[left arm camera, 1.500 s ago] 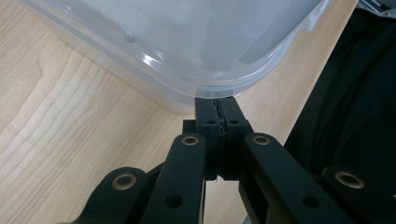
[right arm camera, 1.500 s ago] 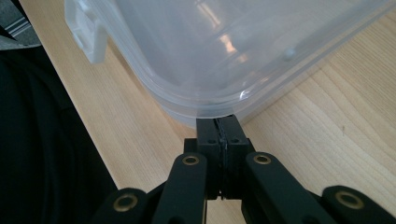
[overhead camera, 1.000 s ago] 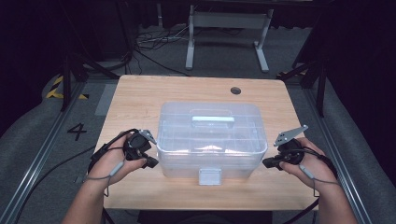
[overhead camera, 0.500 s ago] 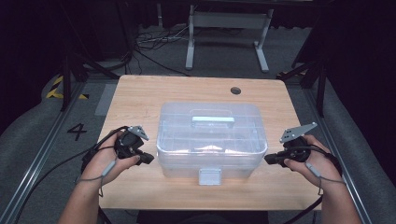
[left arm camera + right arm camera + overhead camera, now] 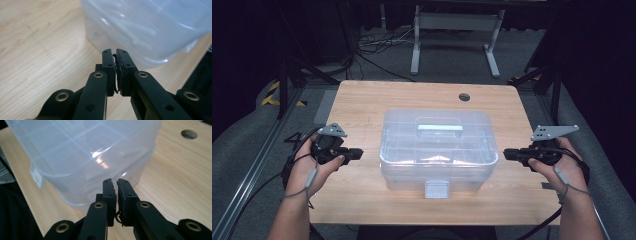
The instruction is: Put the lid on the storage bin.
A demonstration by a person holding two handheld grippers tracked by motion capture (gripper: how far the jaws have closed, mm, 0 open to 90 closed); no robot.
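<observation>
1. In the high view, a clear plastic box with a closed lid stands in the middle of the wooden worktop. A pale handle lies on the lid and a latch hangs at the near wall. The left claw is just beside the left wall of the box, and the right claw is just beside the right wall; neither one touches it. A round hole is in the far right part of the worktop. A metal stand and cables lie on the floor behind.
2. The left gripper view shows the left claw pressed together with nothing between the jaws. The box wall rises close behind the tips.
3. The right gripper view shows the right claw also pressed together and empty. Here the dividers in the lid are visible, and the hole too.
4. Compared with half a second ago, both hands are farther out from the box; the box has not moved.
</observation>
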